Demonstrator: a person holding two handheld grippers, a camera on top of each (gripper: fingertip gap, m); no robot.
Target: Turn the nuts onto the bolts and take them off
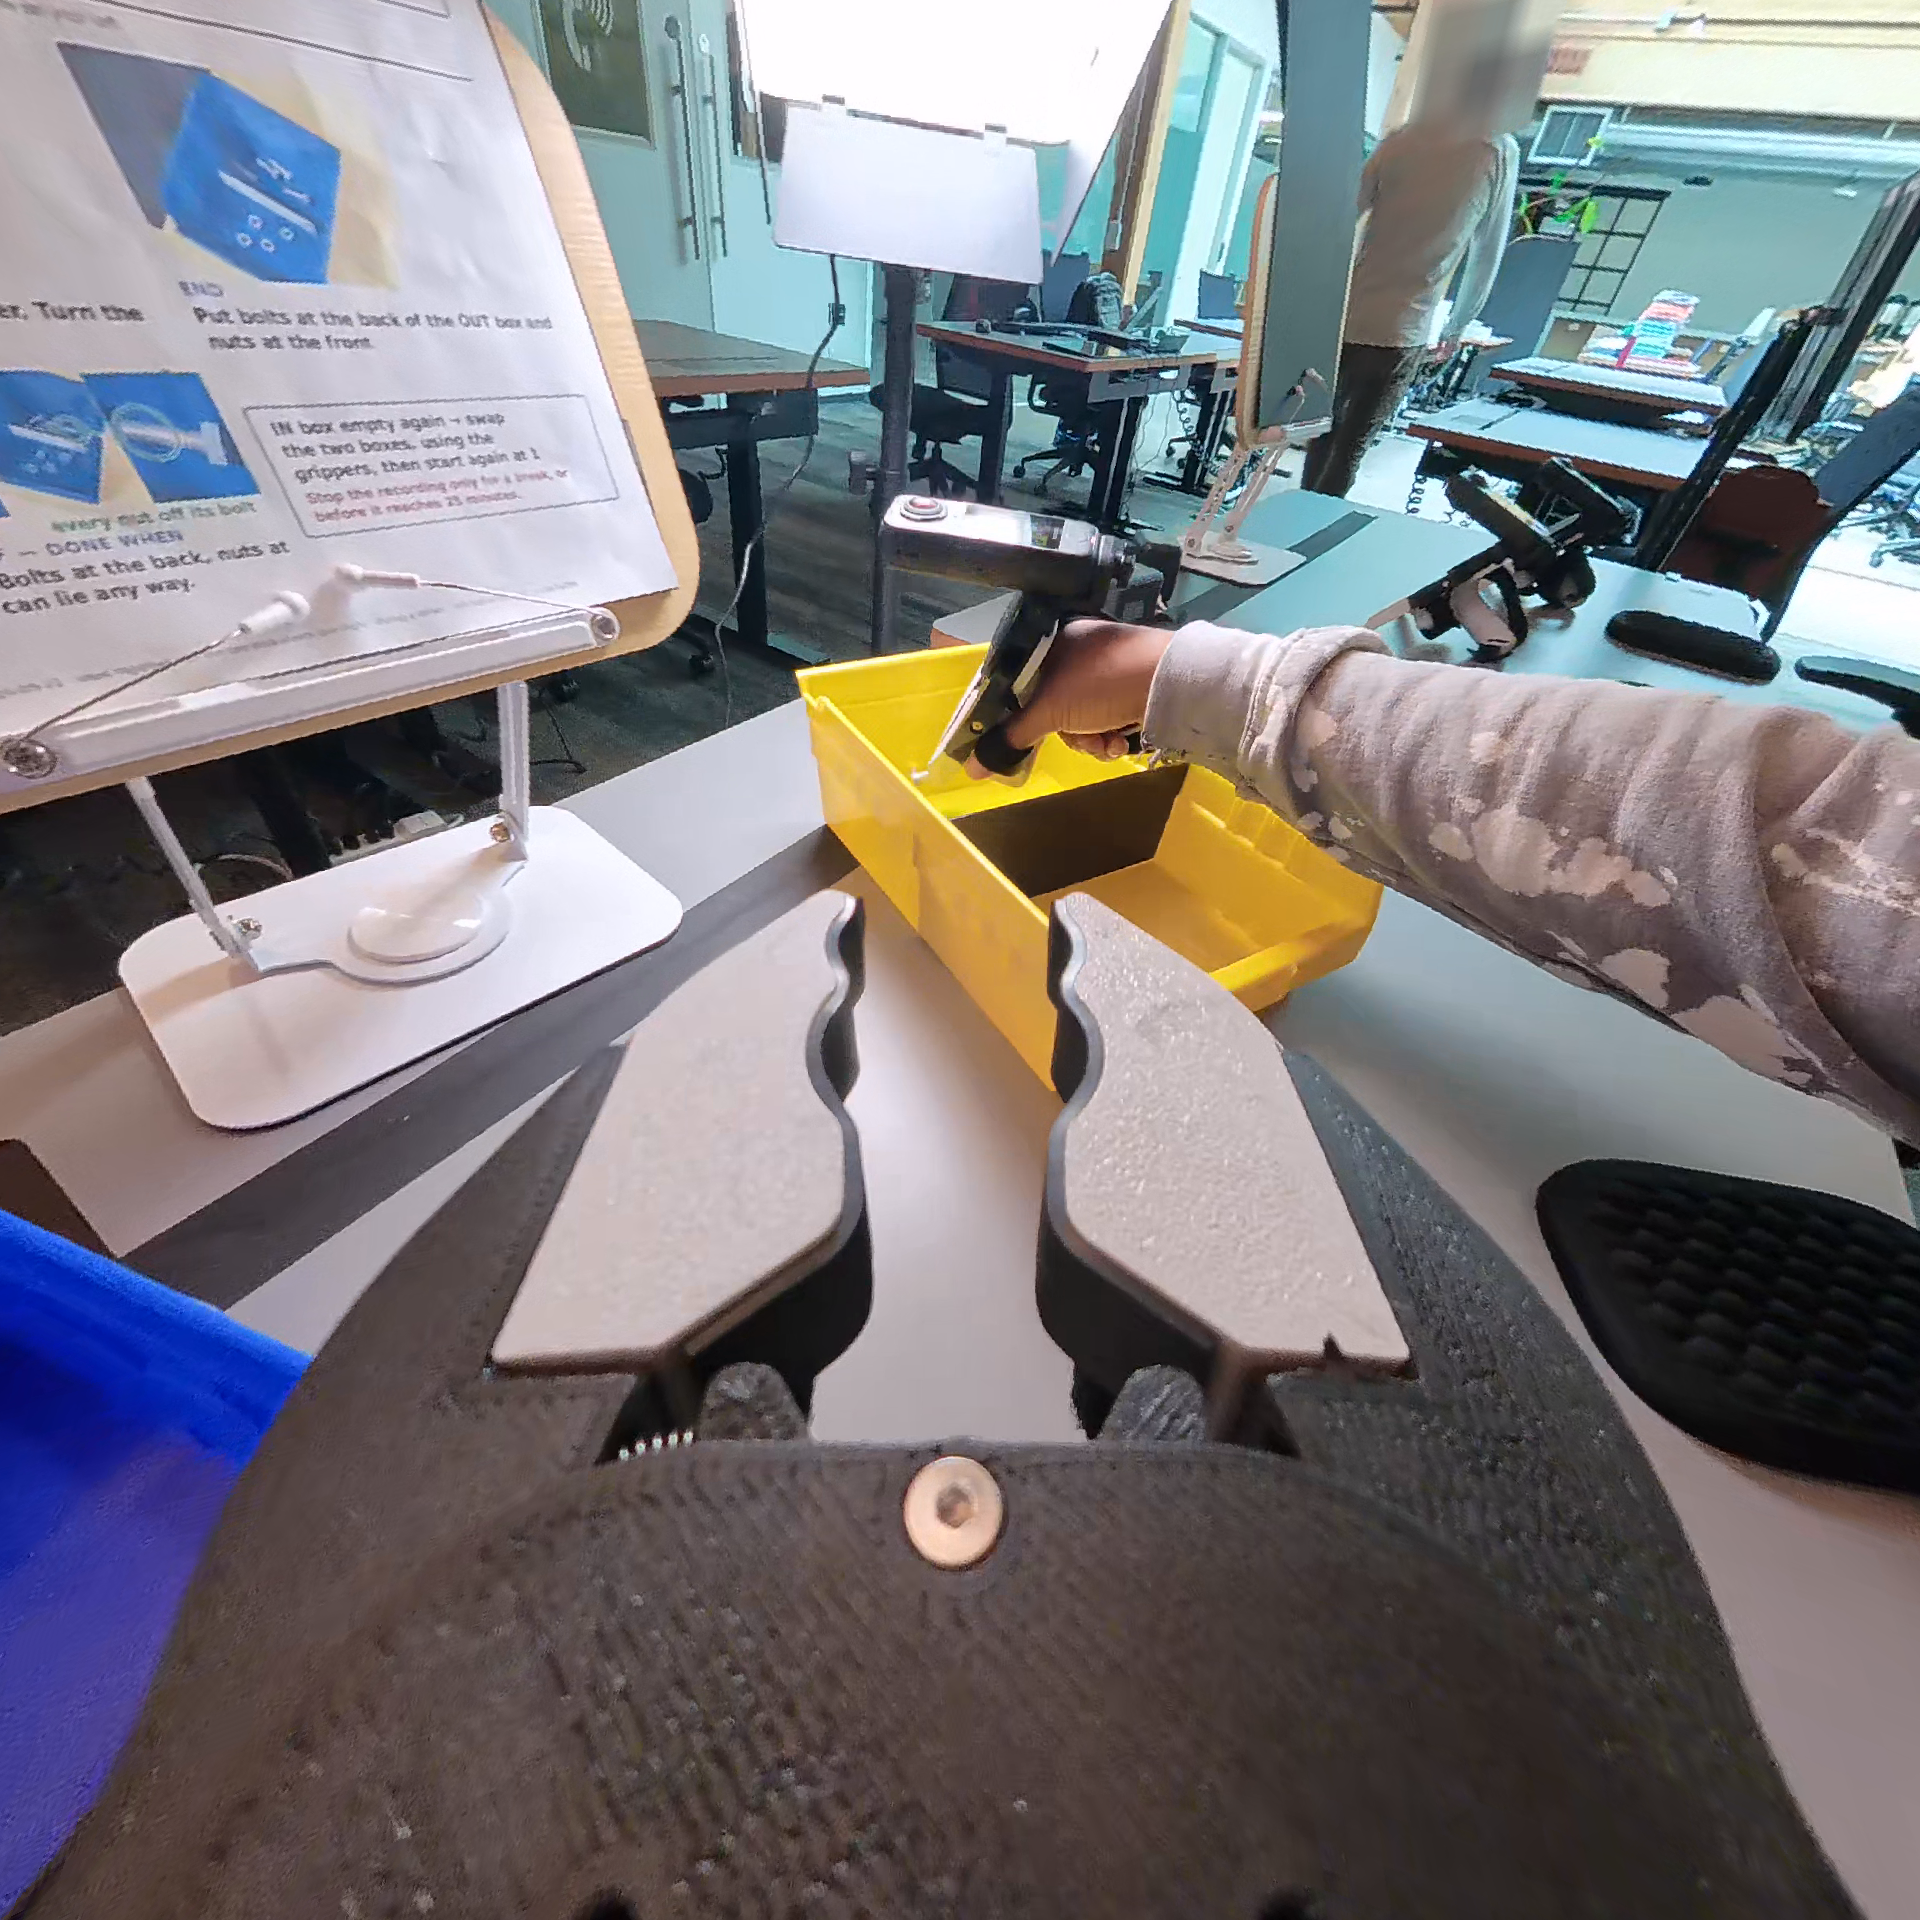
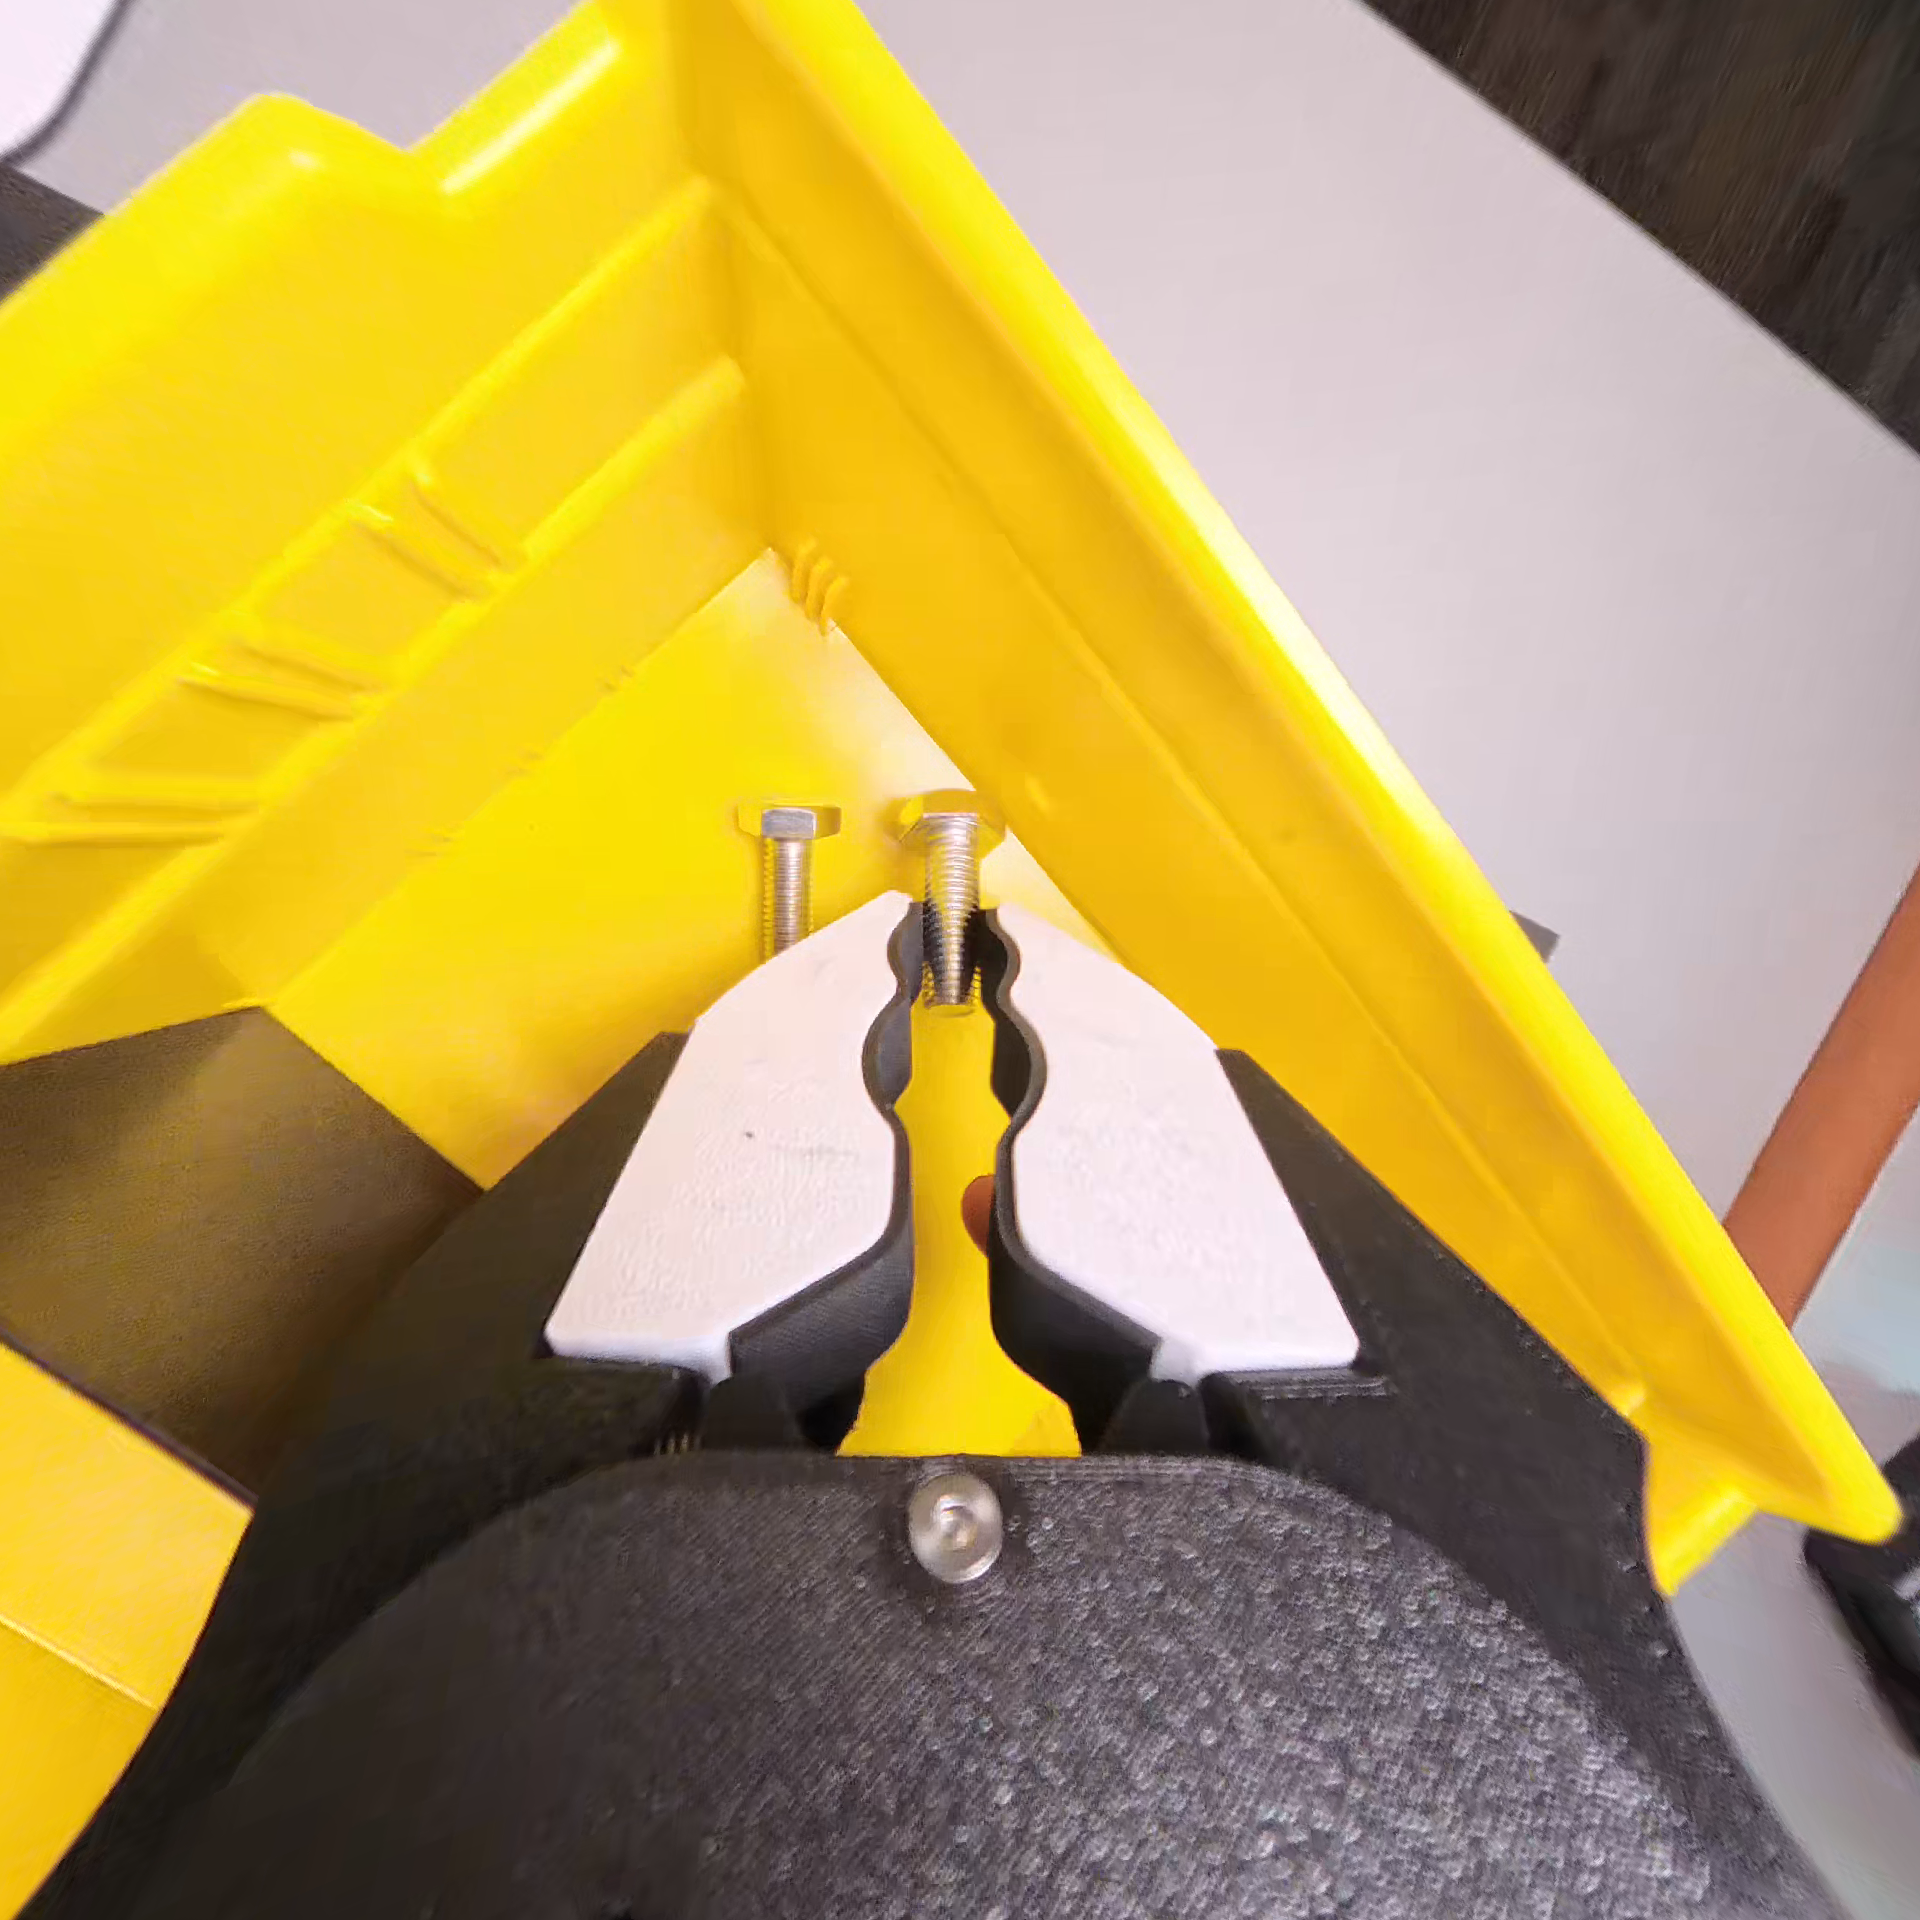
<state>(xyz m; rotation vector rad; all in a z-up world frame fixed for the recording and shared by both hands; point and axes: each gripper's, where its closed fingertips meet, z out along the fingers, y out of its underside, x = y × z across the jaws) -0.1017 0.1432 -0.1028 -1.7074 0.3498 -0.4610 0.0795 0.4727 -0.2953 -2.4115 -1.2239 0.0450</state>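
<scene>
Reaching into the back corner of the yellow bin (image 2: 436, 436), the right gripper (image 2: 948, 940) has its narrow jaws around one bolt's (image 2: 948, 904) threaded shank; whether they pinch it yet, I cannot tell. A second bolt (image 2: 788, 883) lies just beside. This looks like the pickup step; next comes closing firmly and lifting clear of the wall. The left gripper (image 1: 951, 997) hovers wide and empty over the table (image 1: 1455, 1091). An instruction sheet (image 1: 312, 312) stands nearby with printed text.
</scene>
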